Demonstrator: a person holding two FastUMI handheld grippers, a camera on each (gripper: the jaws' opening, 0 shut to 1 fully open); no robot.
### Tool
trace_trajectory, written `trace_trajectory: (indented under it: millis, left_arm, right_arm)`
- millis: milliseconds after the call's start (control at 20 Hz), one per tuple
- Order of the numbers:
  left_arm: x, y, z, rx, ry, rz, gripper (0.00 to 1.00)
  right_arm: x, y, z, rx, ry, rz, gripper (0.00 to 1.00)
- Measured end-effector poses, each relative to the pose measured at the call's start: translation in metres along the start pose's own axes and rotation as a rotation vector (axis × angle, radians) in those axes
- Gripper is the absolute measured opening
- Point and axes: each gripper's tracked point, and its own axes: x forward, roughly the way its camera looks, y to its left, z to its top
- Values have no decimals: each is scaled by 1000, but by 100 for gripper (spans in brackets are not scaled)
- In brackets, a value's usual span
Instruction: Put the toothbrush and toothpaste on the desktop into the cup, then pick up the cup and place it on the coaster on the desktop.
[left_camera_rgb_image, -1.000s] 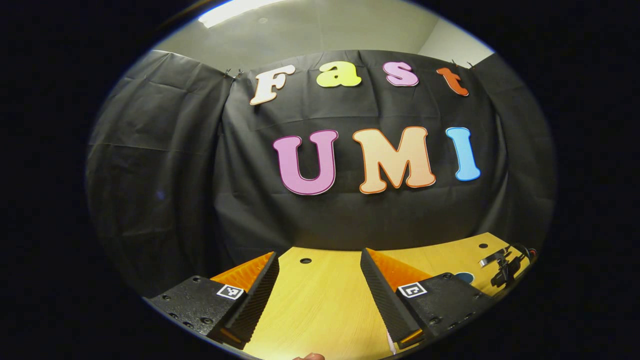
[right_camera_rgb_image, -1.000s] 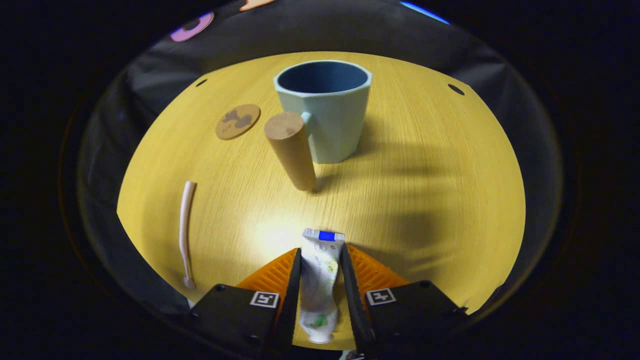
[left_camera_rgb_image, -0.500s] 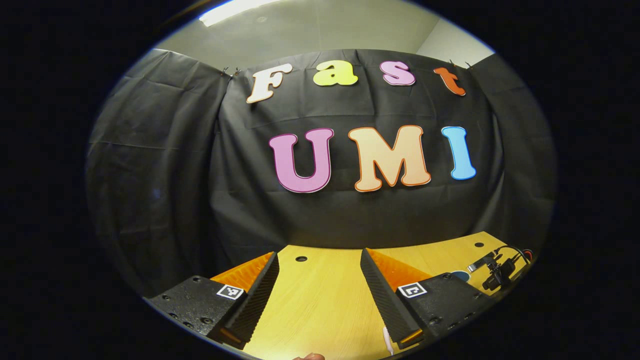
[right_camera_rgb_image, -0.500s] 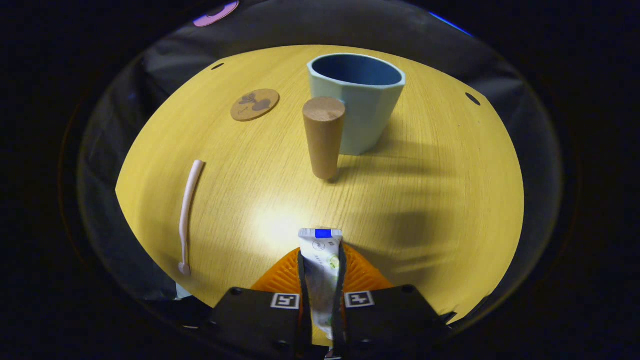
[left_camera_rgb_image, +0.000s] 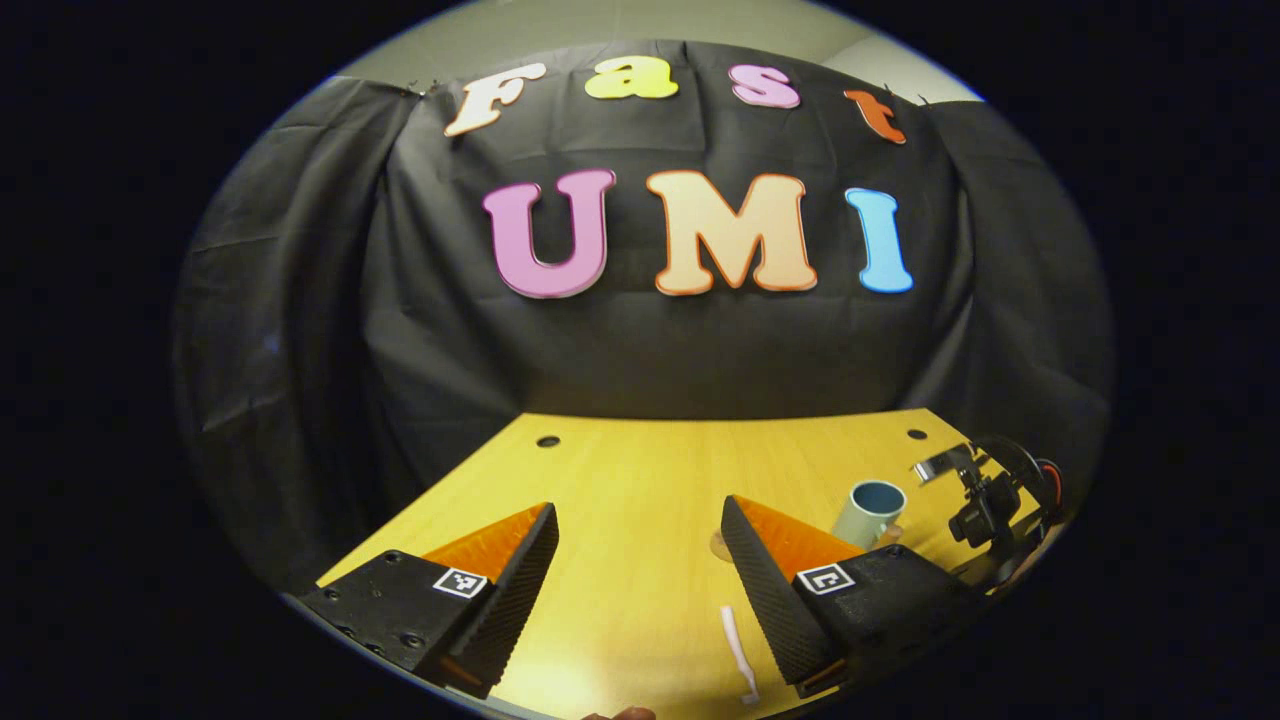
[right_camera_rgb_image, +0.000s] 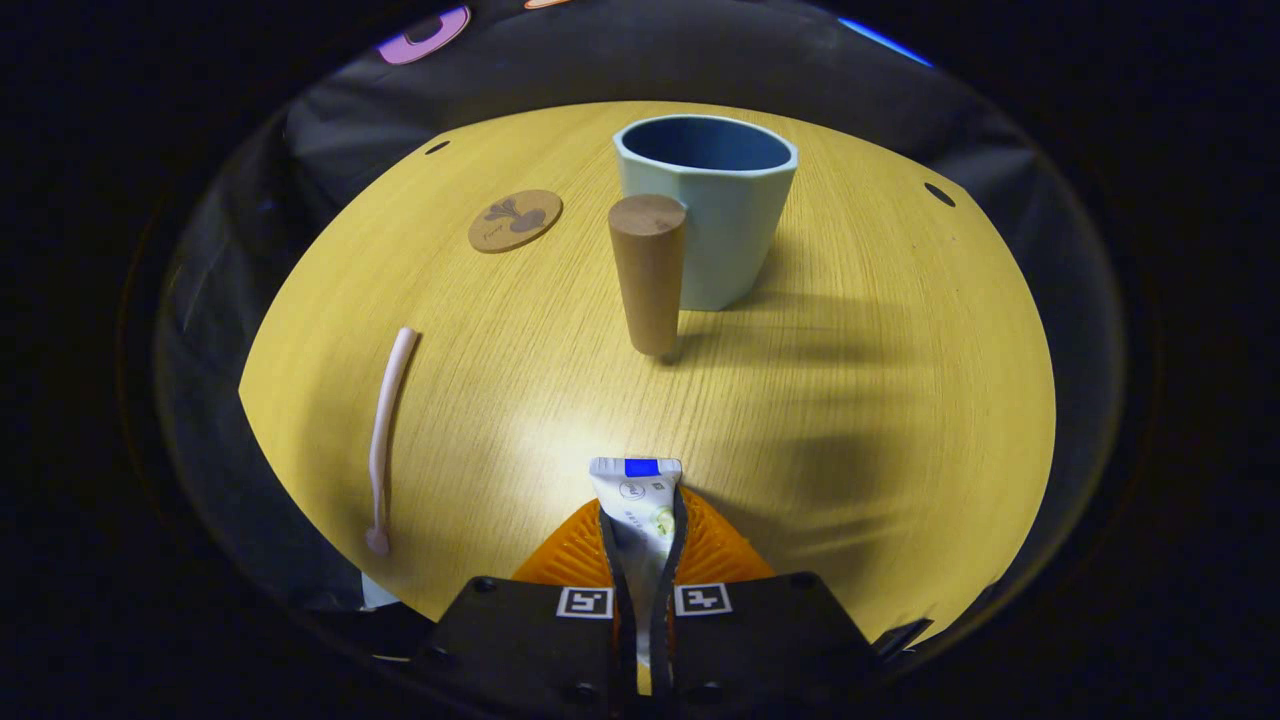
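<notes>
In the right gripper view my right gripper is shut on the white toothpaste tube, whose crimped end sticks out forward over the wooden desktop. Ahead stands the light blue cup with its wooden handle facing me. The round cork coaster lies to the cup's left. A pale pink toothbrush lies flat at the left. In the left gripper view my left gripper stands open above the desktop, with the toothbrush near its right finger and the cup farther right.
Black cloth walls the booth behind the desk. Small round holes mark the desktop's far corners. In the left gripper view the other gripper's body with cables hovers at the far right, beside the cup.
My right gripper has closed tighter on the toothpaste tube and shifted slightly. The left gripper has tilted down, bringing more desktop, the cup and the toothbrush into its view.
</notes>
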Motion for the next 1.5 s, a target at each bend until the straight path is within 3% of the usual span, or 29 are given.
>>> trace_trajectory:
  millis: [300,750,1150,1500]
  left_arm:
    - [18,-31,-78,-103,282,-87,97]
    - [38,-55,-163,-118,667,-150,96]
    - [40,-57,-206,-40,869,-150,96]
    - [45,-49,-217,47,934,-130,91]
  right_arm:
    - [1,0,0,3,-10,13,9]
    - [1,0,2,-6,-30,25,9]
    - [1,0,2,-7,-28,32,8]
    - [1,0,2,-8,-27,36,6]
